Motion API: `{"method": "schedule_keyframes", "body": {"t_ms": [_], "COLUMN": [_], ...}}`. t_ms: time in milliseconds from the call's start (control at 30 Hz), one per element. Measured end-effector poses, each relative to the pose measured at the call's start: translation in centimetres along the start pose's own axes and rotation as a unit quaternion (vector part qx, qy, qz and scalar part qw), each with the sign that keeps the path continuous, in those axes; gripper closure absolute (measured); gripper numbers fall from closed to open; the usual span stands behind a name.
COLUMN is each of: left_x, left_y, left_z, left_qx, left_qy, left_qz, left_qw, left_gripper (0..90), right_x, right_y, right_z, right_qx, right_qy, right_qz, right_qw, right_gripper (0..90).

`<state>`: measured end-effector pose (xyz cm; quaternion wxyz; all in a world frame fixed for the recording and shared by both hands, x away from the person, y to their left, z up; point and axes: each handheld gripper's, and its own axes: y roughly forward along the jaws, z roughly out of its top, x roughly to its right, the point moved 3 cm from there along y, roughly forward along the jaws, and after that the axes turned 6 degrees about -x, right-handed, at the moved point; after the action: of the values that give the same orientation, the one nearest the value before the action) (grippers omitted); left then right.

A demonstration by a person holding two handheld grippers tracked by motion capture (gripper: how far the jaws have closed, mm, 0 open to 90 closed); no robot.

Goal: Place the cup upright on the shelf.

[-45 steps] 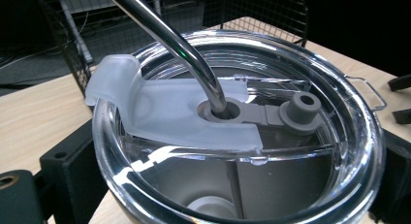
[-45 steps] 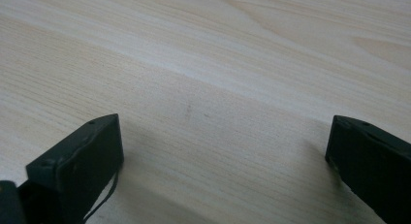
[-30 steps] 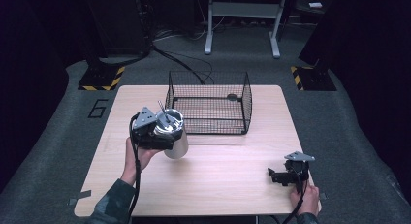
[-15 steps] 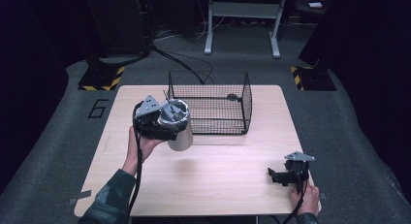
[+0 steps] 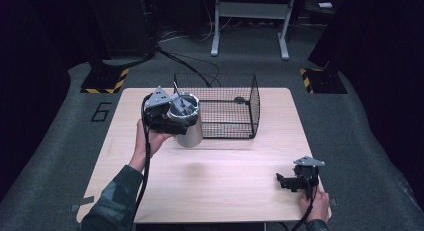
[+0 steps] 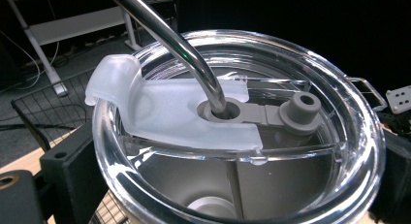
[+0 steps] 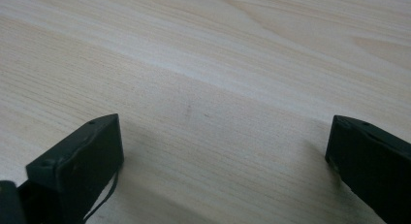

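Both jaws of the left claw [image 5: 175, 118] flank the steel tumbler [image 5: 186, 122].

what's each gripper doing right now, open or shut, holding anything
Left gripper: shut on the steel tumbler, held beside the wire basket.
Right gripper: open, empty, low over the table.

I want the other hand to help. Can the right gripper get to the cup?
Probably yes. The right gripper sits open, with bare table between it and the cup. The left gripper holds the cup's near left side, leaving its right side free.
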<state>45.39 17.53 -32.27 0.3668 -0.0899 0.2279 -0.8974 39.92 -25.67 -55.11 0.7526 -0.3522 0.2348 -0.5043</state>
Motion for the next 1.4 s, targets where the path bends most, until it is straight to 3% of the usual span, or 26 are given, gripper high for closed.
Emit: {"method": "schedule_keyframes", "body": {"t_ms": [867, 1400], "left_x": [-0.7, -1.3], "left_y": [1.7, 4.0], "left_z": [4.0, 6.1], "left_qx": [-0.001, -0.003], "left_qy": [0.02, 0.022], "left_qz": [0.0, 0.007], "left_qw": [0.9998, 0.9997], "left_gripper": [4.1, 4.1], "right_x": [0.0, 0.0], "right_y": [0.0, 0.0], "right_z": [0.0, 0.0], "right_qx": [0.0, 0.0], "right_qy": [-0.002, -0.002], "right_qz": [0.0, 0.0], "right_qw": [1.0, 1.0], "right_gripper": [0.0, 0.0]}}
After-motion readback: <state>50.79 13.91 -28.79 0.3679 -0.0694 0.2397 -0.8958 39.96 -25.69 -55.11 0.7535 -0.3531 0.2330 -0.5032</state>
